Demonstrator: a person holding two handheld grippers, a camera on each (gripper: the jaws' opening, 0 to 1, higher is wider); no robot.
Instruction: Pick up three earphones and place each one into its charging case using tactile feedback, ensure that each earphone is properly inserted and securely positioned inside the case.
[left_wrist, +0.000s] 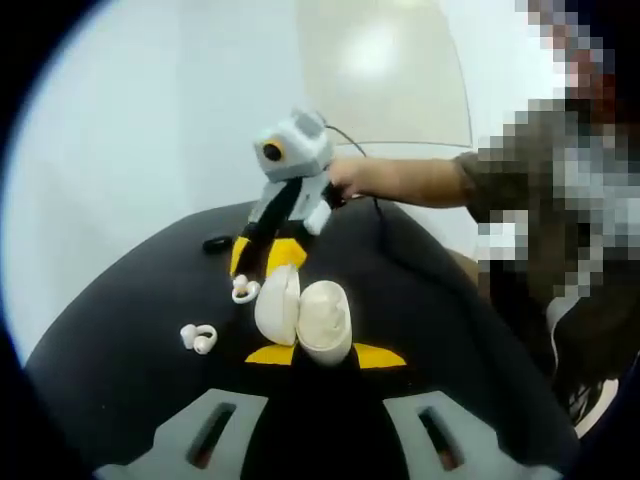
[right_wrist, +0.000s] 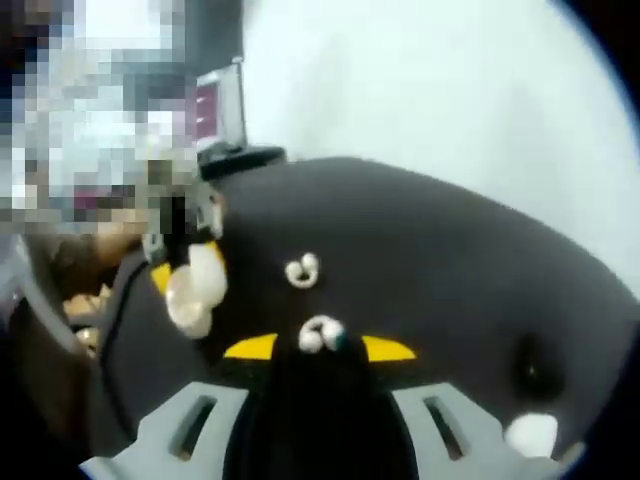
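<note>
Between your left jaws (left_wrist: 325, 355) sits the open case (left_wrist: 303, 317), clamped; your right jaws (right_wrist: 318, 347) pinch one earphone (right_wrist: 321, 335). Carry it to the case; another earphone (right_wrist: 302, 270) waits on the black mat (right_wrist: 450, 260).

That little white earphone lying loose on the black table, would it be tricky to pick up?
Probably. The loose earphone looks small and light, so a nudge might slide it. Its smooth, curved hook shape seems slippery for tongs. It looks rigid, so it likely won't flop.

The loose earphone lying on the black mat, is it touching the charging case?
Apart. In the left gripper view, bare black mat plainly separates the loose earphone from the open charging case.
</note>
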